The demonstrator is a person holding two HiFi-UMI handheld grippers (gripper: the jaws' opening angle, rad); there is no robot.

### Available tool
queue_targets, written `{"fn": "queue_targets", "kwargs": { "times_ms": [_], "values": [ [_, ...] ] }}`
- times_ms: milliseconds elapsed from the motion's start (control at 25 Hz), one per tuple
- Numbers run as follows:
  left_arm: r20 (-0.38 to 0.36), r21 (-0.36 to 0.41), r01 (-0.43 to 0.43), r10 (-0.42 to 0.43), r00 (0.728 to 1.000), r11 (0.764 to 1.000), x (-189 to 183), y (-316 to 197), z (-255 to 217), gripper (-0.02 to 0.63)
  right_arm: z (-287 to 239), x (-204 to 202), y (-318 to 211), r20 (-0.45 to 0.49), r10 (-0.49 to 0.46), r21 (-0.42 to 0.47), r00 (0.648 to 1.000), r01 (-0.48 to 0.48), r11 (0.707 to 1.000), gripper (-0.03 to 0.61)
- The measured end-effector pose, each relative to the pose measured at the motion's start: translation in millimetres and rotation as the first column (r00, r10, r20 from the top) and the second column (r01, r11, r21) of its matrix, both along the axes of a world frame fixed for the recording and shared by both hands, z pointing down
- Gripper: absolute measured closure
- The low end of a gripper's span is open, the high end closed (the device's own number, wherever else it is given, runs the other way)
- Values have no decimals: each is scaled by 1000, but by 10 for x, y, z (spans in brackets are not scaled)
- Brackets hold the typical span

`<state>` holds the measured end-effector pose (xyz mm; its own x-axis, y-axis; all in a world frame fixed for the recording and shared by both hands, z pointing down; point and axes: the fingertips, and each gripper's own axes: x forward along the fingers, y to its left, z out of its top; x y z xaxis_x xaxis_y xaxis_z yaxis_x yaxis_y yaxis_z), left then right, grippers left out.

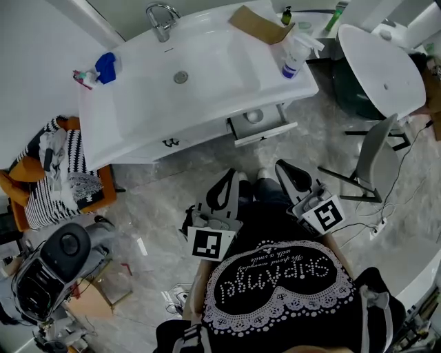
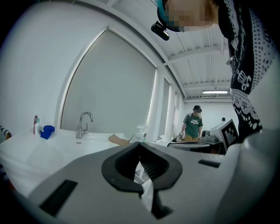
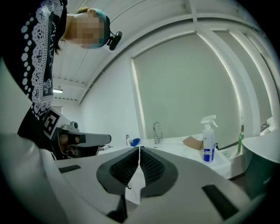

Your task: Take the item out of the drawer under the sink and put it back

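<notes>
Head view: a white sink [image 1: 207, 89] fills the upper half, seen from above, with a chrome faucet [image 1: 162, 19] at its back edge. Below the sink's front edge a drawer [image 1: 265, 134] stands pulled open, and a small round pale item [image 1: 253, 116] lies inside it (too small to tell what it is). A spray bottle [image 1: 295, 56] stands on the sink's right end, a piece of cardboard [image 1: 260, 24] lies behind it, and a blue object [image 1: 105, 67] sits at the sink's left end. The left gripper [image 1: 226, 185] and right gripper [image 1: 286, 171] are held side by side over the grey floor in front of the sink, well apart from the drawer, both pointing toward it.

Left gripper view: the left gripper [image 2: 140, 144] has its fingers closed together at the tips, with nothing between them. Beyond them is the sink with its faucet [image 2: 83, 124], and a person [image 2: 193, 124] in a green shirt stands far off to the sink's right.

Right gripper view: the right gripper [image 3: 139, 148] also has its fingers pressed together and empty. The spray bottle [image 3: 208, 144] stands at the sink's right end, with the faucet [image 3: 156, 131] further left.
</notes>
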<state>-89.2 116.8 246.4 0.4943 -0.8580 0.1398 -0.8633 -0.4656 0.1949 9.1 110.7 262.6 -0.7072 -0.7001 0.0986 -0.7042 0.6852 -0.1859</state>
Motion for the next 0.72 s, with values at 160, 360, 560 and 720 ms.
{"fn": "queue_targets", "kwargs": {
  "times_ms": [160, 360, 560, 720],
  "values": [
    [25, -4, 14, -14, 1000, 1000, 4, -10, 42, 611, 26, 6, -21, -32, 9, -13, 999, -9, 1000, 557],
    [93, -14, -117, 117, 989, 993, 300, -2, 115, 611, 119, 119, -95, -47, 47, -59, 998, -49, 997, 558],
    [113, -11, -254, 253, 961, 967, 560, 59, 122, 611, 169, 117, -125, -53, 30, -67, 998, -33, 997, 558],
    [124, 9, -255, 252, 960, 967, 566, 3, 93, 611, 155, 97, -134, -73, 9, -47, 997, -13, 999, 558]
  ]
}}
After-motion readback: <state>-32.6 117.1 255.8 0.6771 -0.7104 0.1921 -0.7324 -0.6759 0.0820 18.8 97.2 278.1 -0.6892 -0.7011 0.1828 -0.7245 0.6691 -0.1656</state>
